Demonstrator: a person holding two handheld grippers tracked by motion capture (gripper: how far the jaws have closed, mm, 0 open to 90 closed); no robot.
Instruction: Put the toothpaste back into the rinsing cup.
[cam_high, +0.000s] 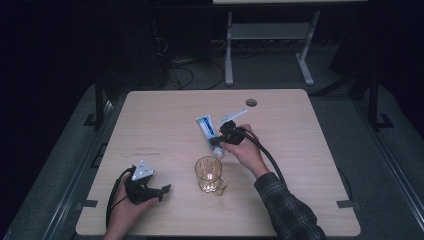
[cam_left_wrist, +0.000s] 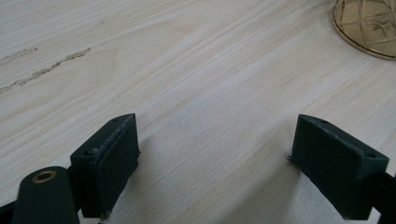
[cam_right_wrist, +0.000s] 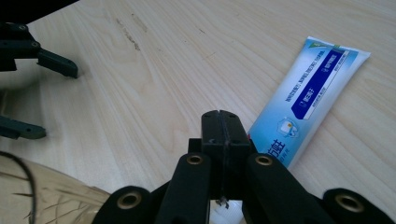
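Toothpaste tube pickup: jaws pressed together, nothing held.

Nearest me, my left gripper (cam_high: 162, 192) rests on the table (cam_high: 165, 112), jaws spread and empty. Beyond the amber glass (cam_high: 208, 174), my right gripper (cam_right_wrist: 221, 122) has its jaws pressed together, just beside the toothpaste tube (cam_right_wrist: 311, 93) lying flat at table centre. I judge the tube light, soft and slick; grip across the flat body near the cap end.

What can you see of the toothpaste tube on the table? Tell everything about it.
The toothpaste tube is a soft-looking plastic tube, white and pale blue with a dark blue label and printed writing. It lies flat on the pale wooden table, its flat crimped end pointing away from the person. The shut right gripper sits right beside its lower part; whether they touch cannot be told. Its cap end is hidden.
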